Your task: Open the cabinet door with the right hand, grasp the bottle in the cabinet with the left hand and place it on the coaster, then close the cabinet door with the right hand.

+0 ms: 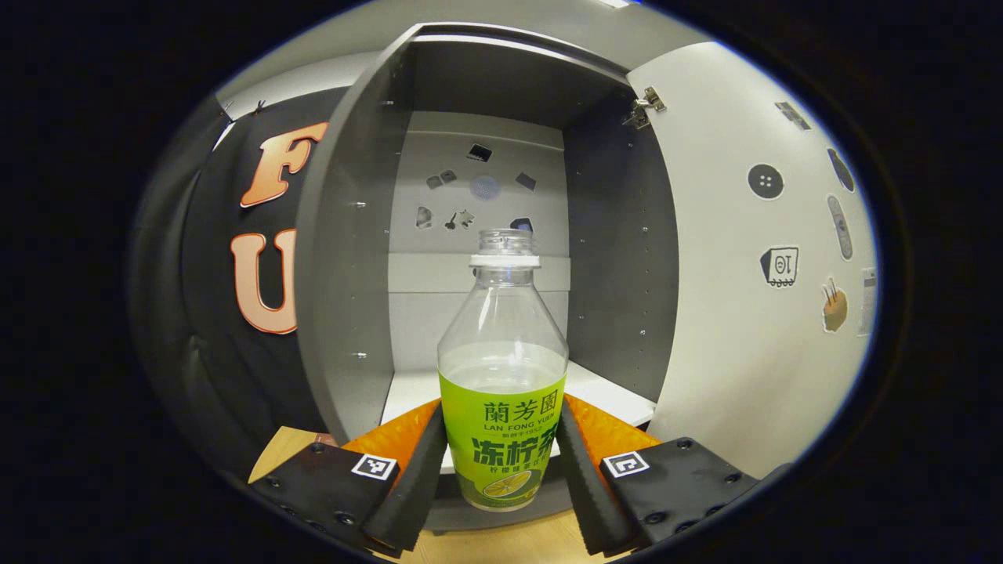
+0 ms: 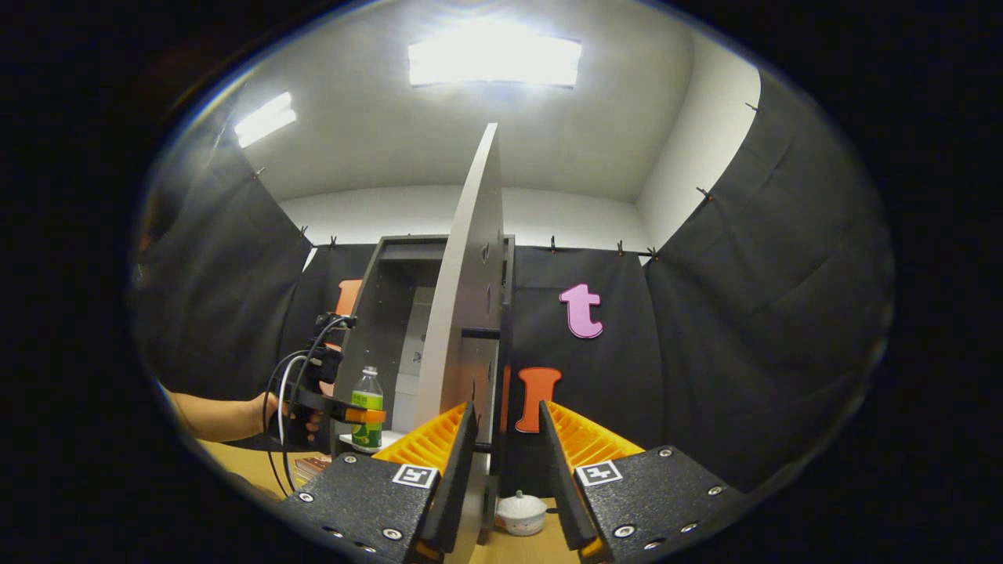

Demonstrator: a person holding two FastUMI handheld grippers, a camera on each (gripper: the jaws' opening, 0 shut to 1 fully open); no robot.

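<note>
A clear bottle [image 1: 502, 376] with a green label and some pale liquid stands upright between the fingers of my left gripper [image 1: 501, 407], and both black pads press its sides. Behind it the grey cabinet [image 1: 345, 298] stands open, with its white shelf [image 1: 603, 395] just beyond the bottle's base. The pale door [image 1: 729, 298] is swung out to the right. In the right gripper view the door [image 2: 470, 313] is edge-on between the fingers of my right gripper [image 2: 506, 407], which is open. The left finger lies against the door and the right finger stands apart. Farther left, a hand [image 2: 286, 419] holds the left gripper [image 2: 356, 413] on the bottle [image 2: 367, 392].
A wooden table [image 1: 501, 544] lies under the cabinet. A small white lidded bowl [image 2: 522, 513] sits on the table beyond the door's foot. A flat reddish-brown thing [image 2: 312, 466] lies on the table below the left gripper. Black cloth walls close the booth all round.
</note>
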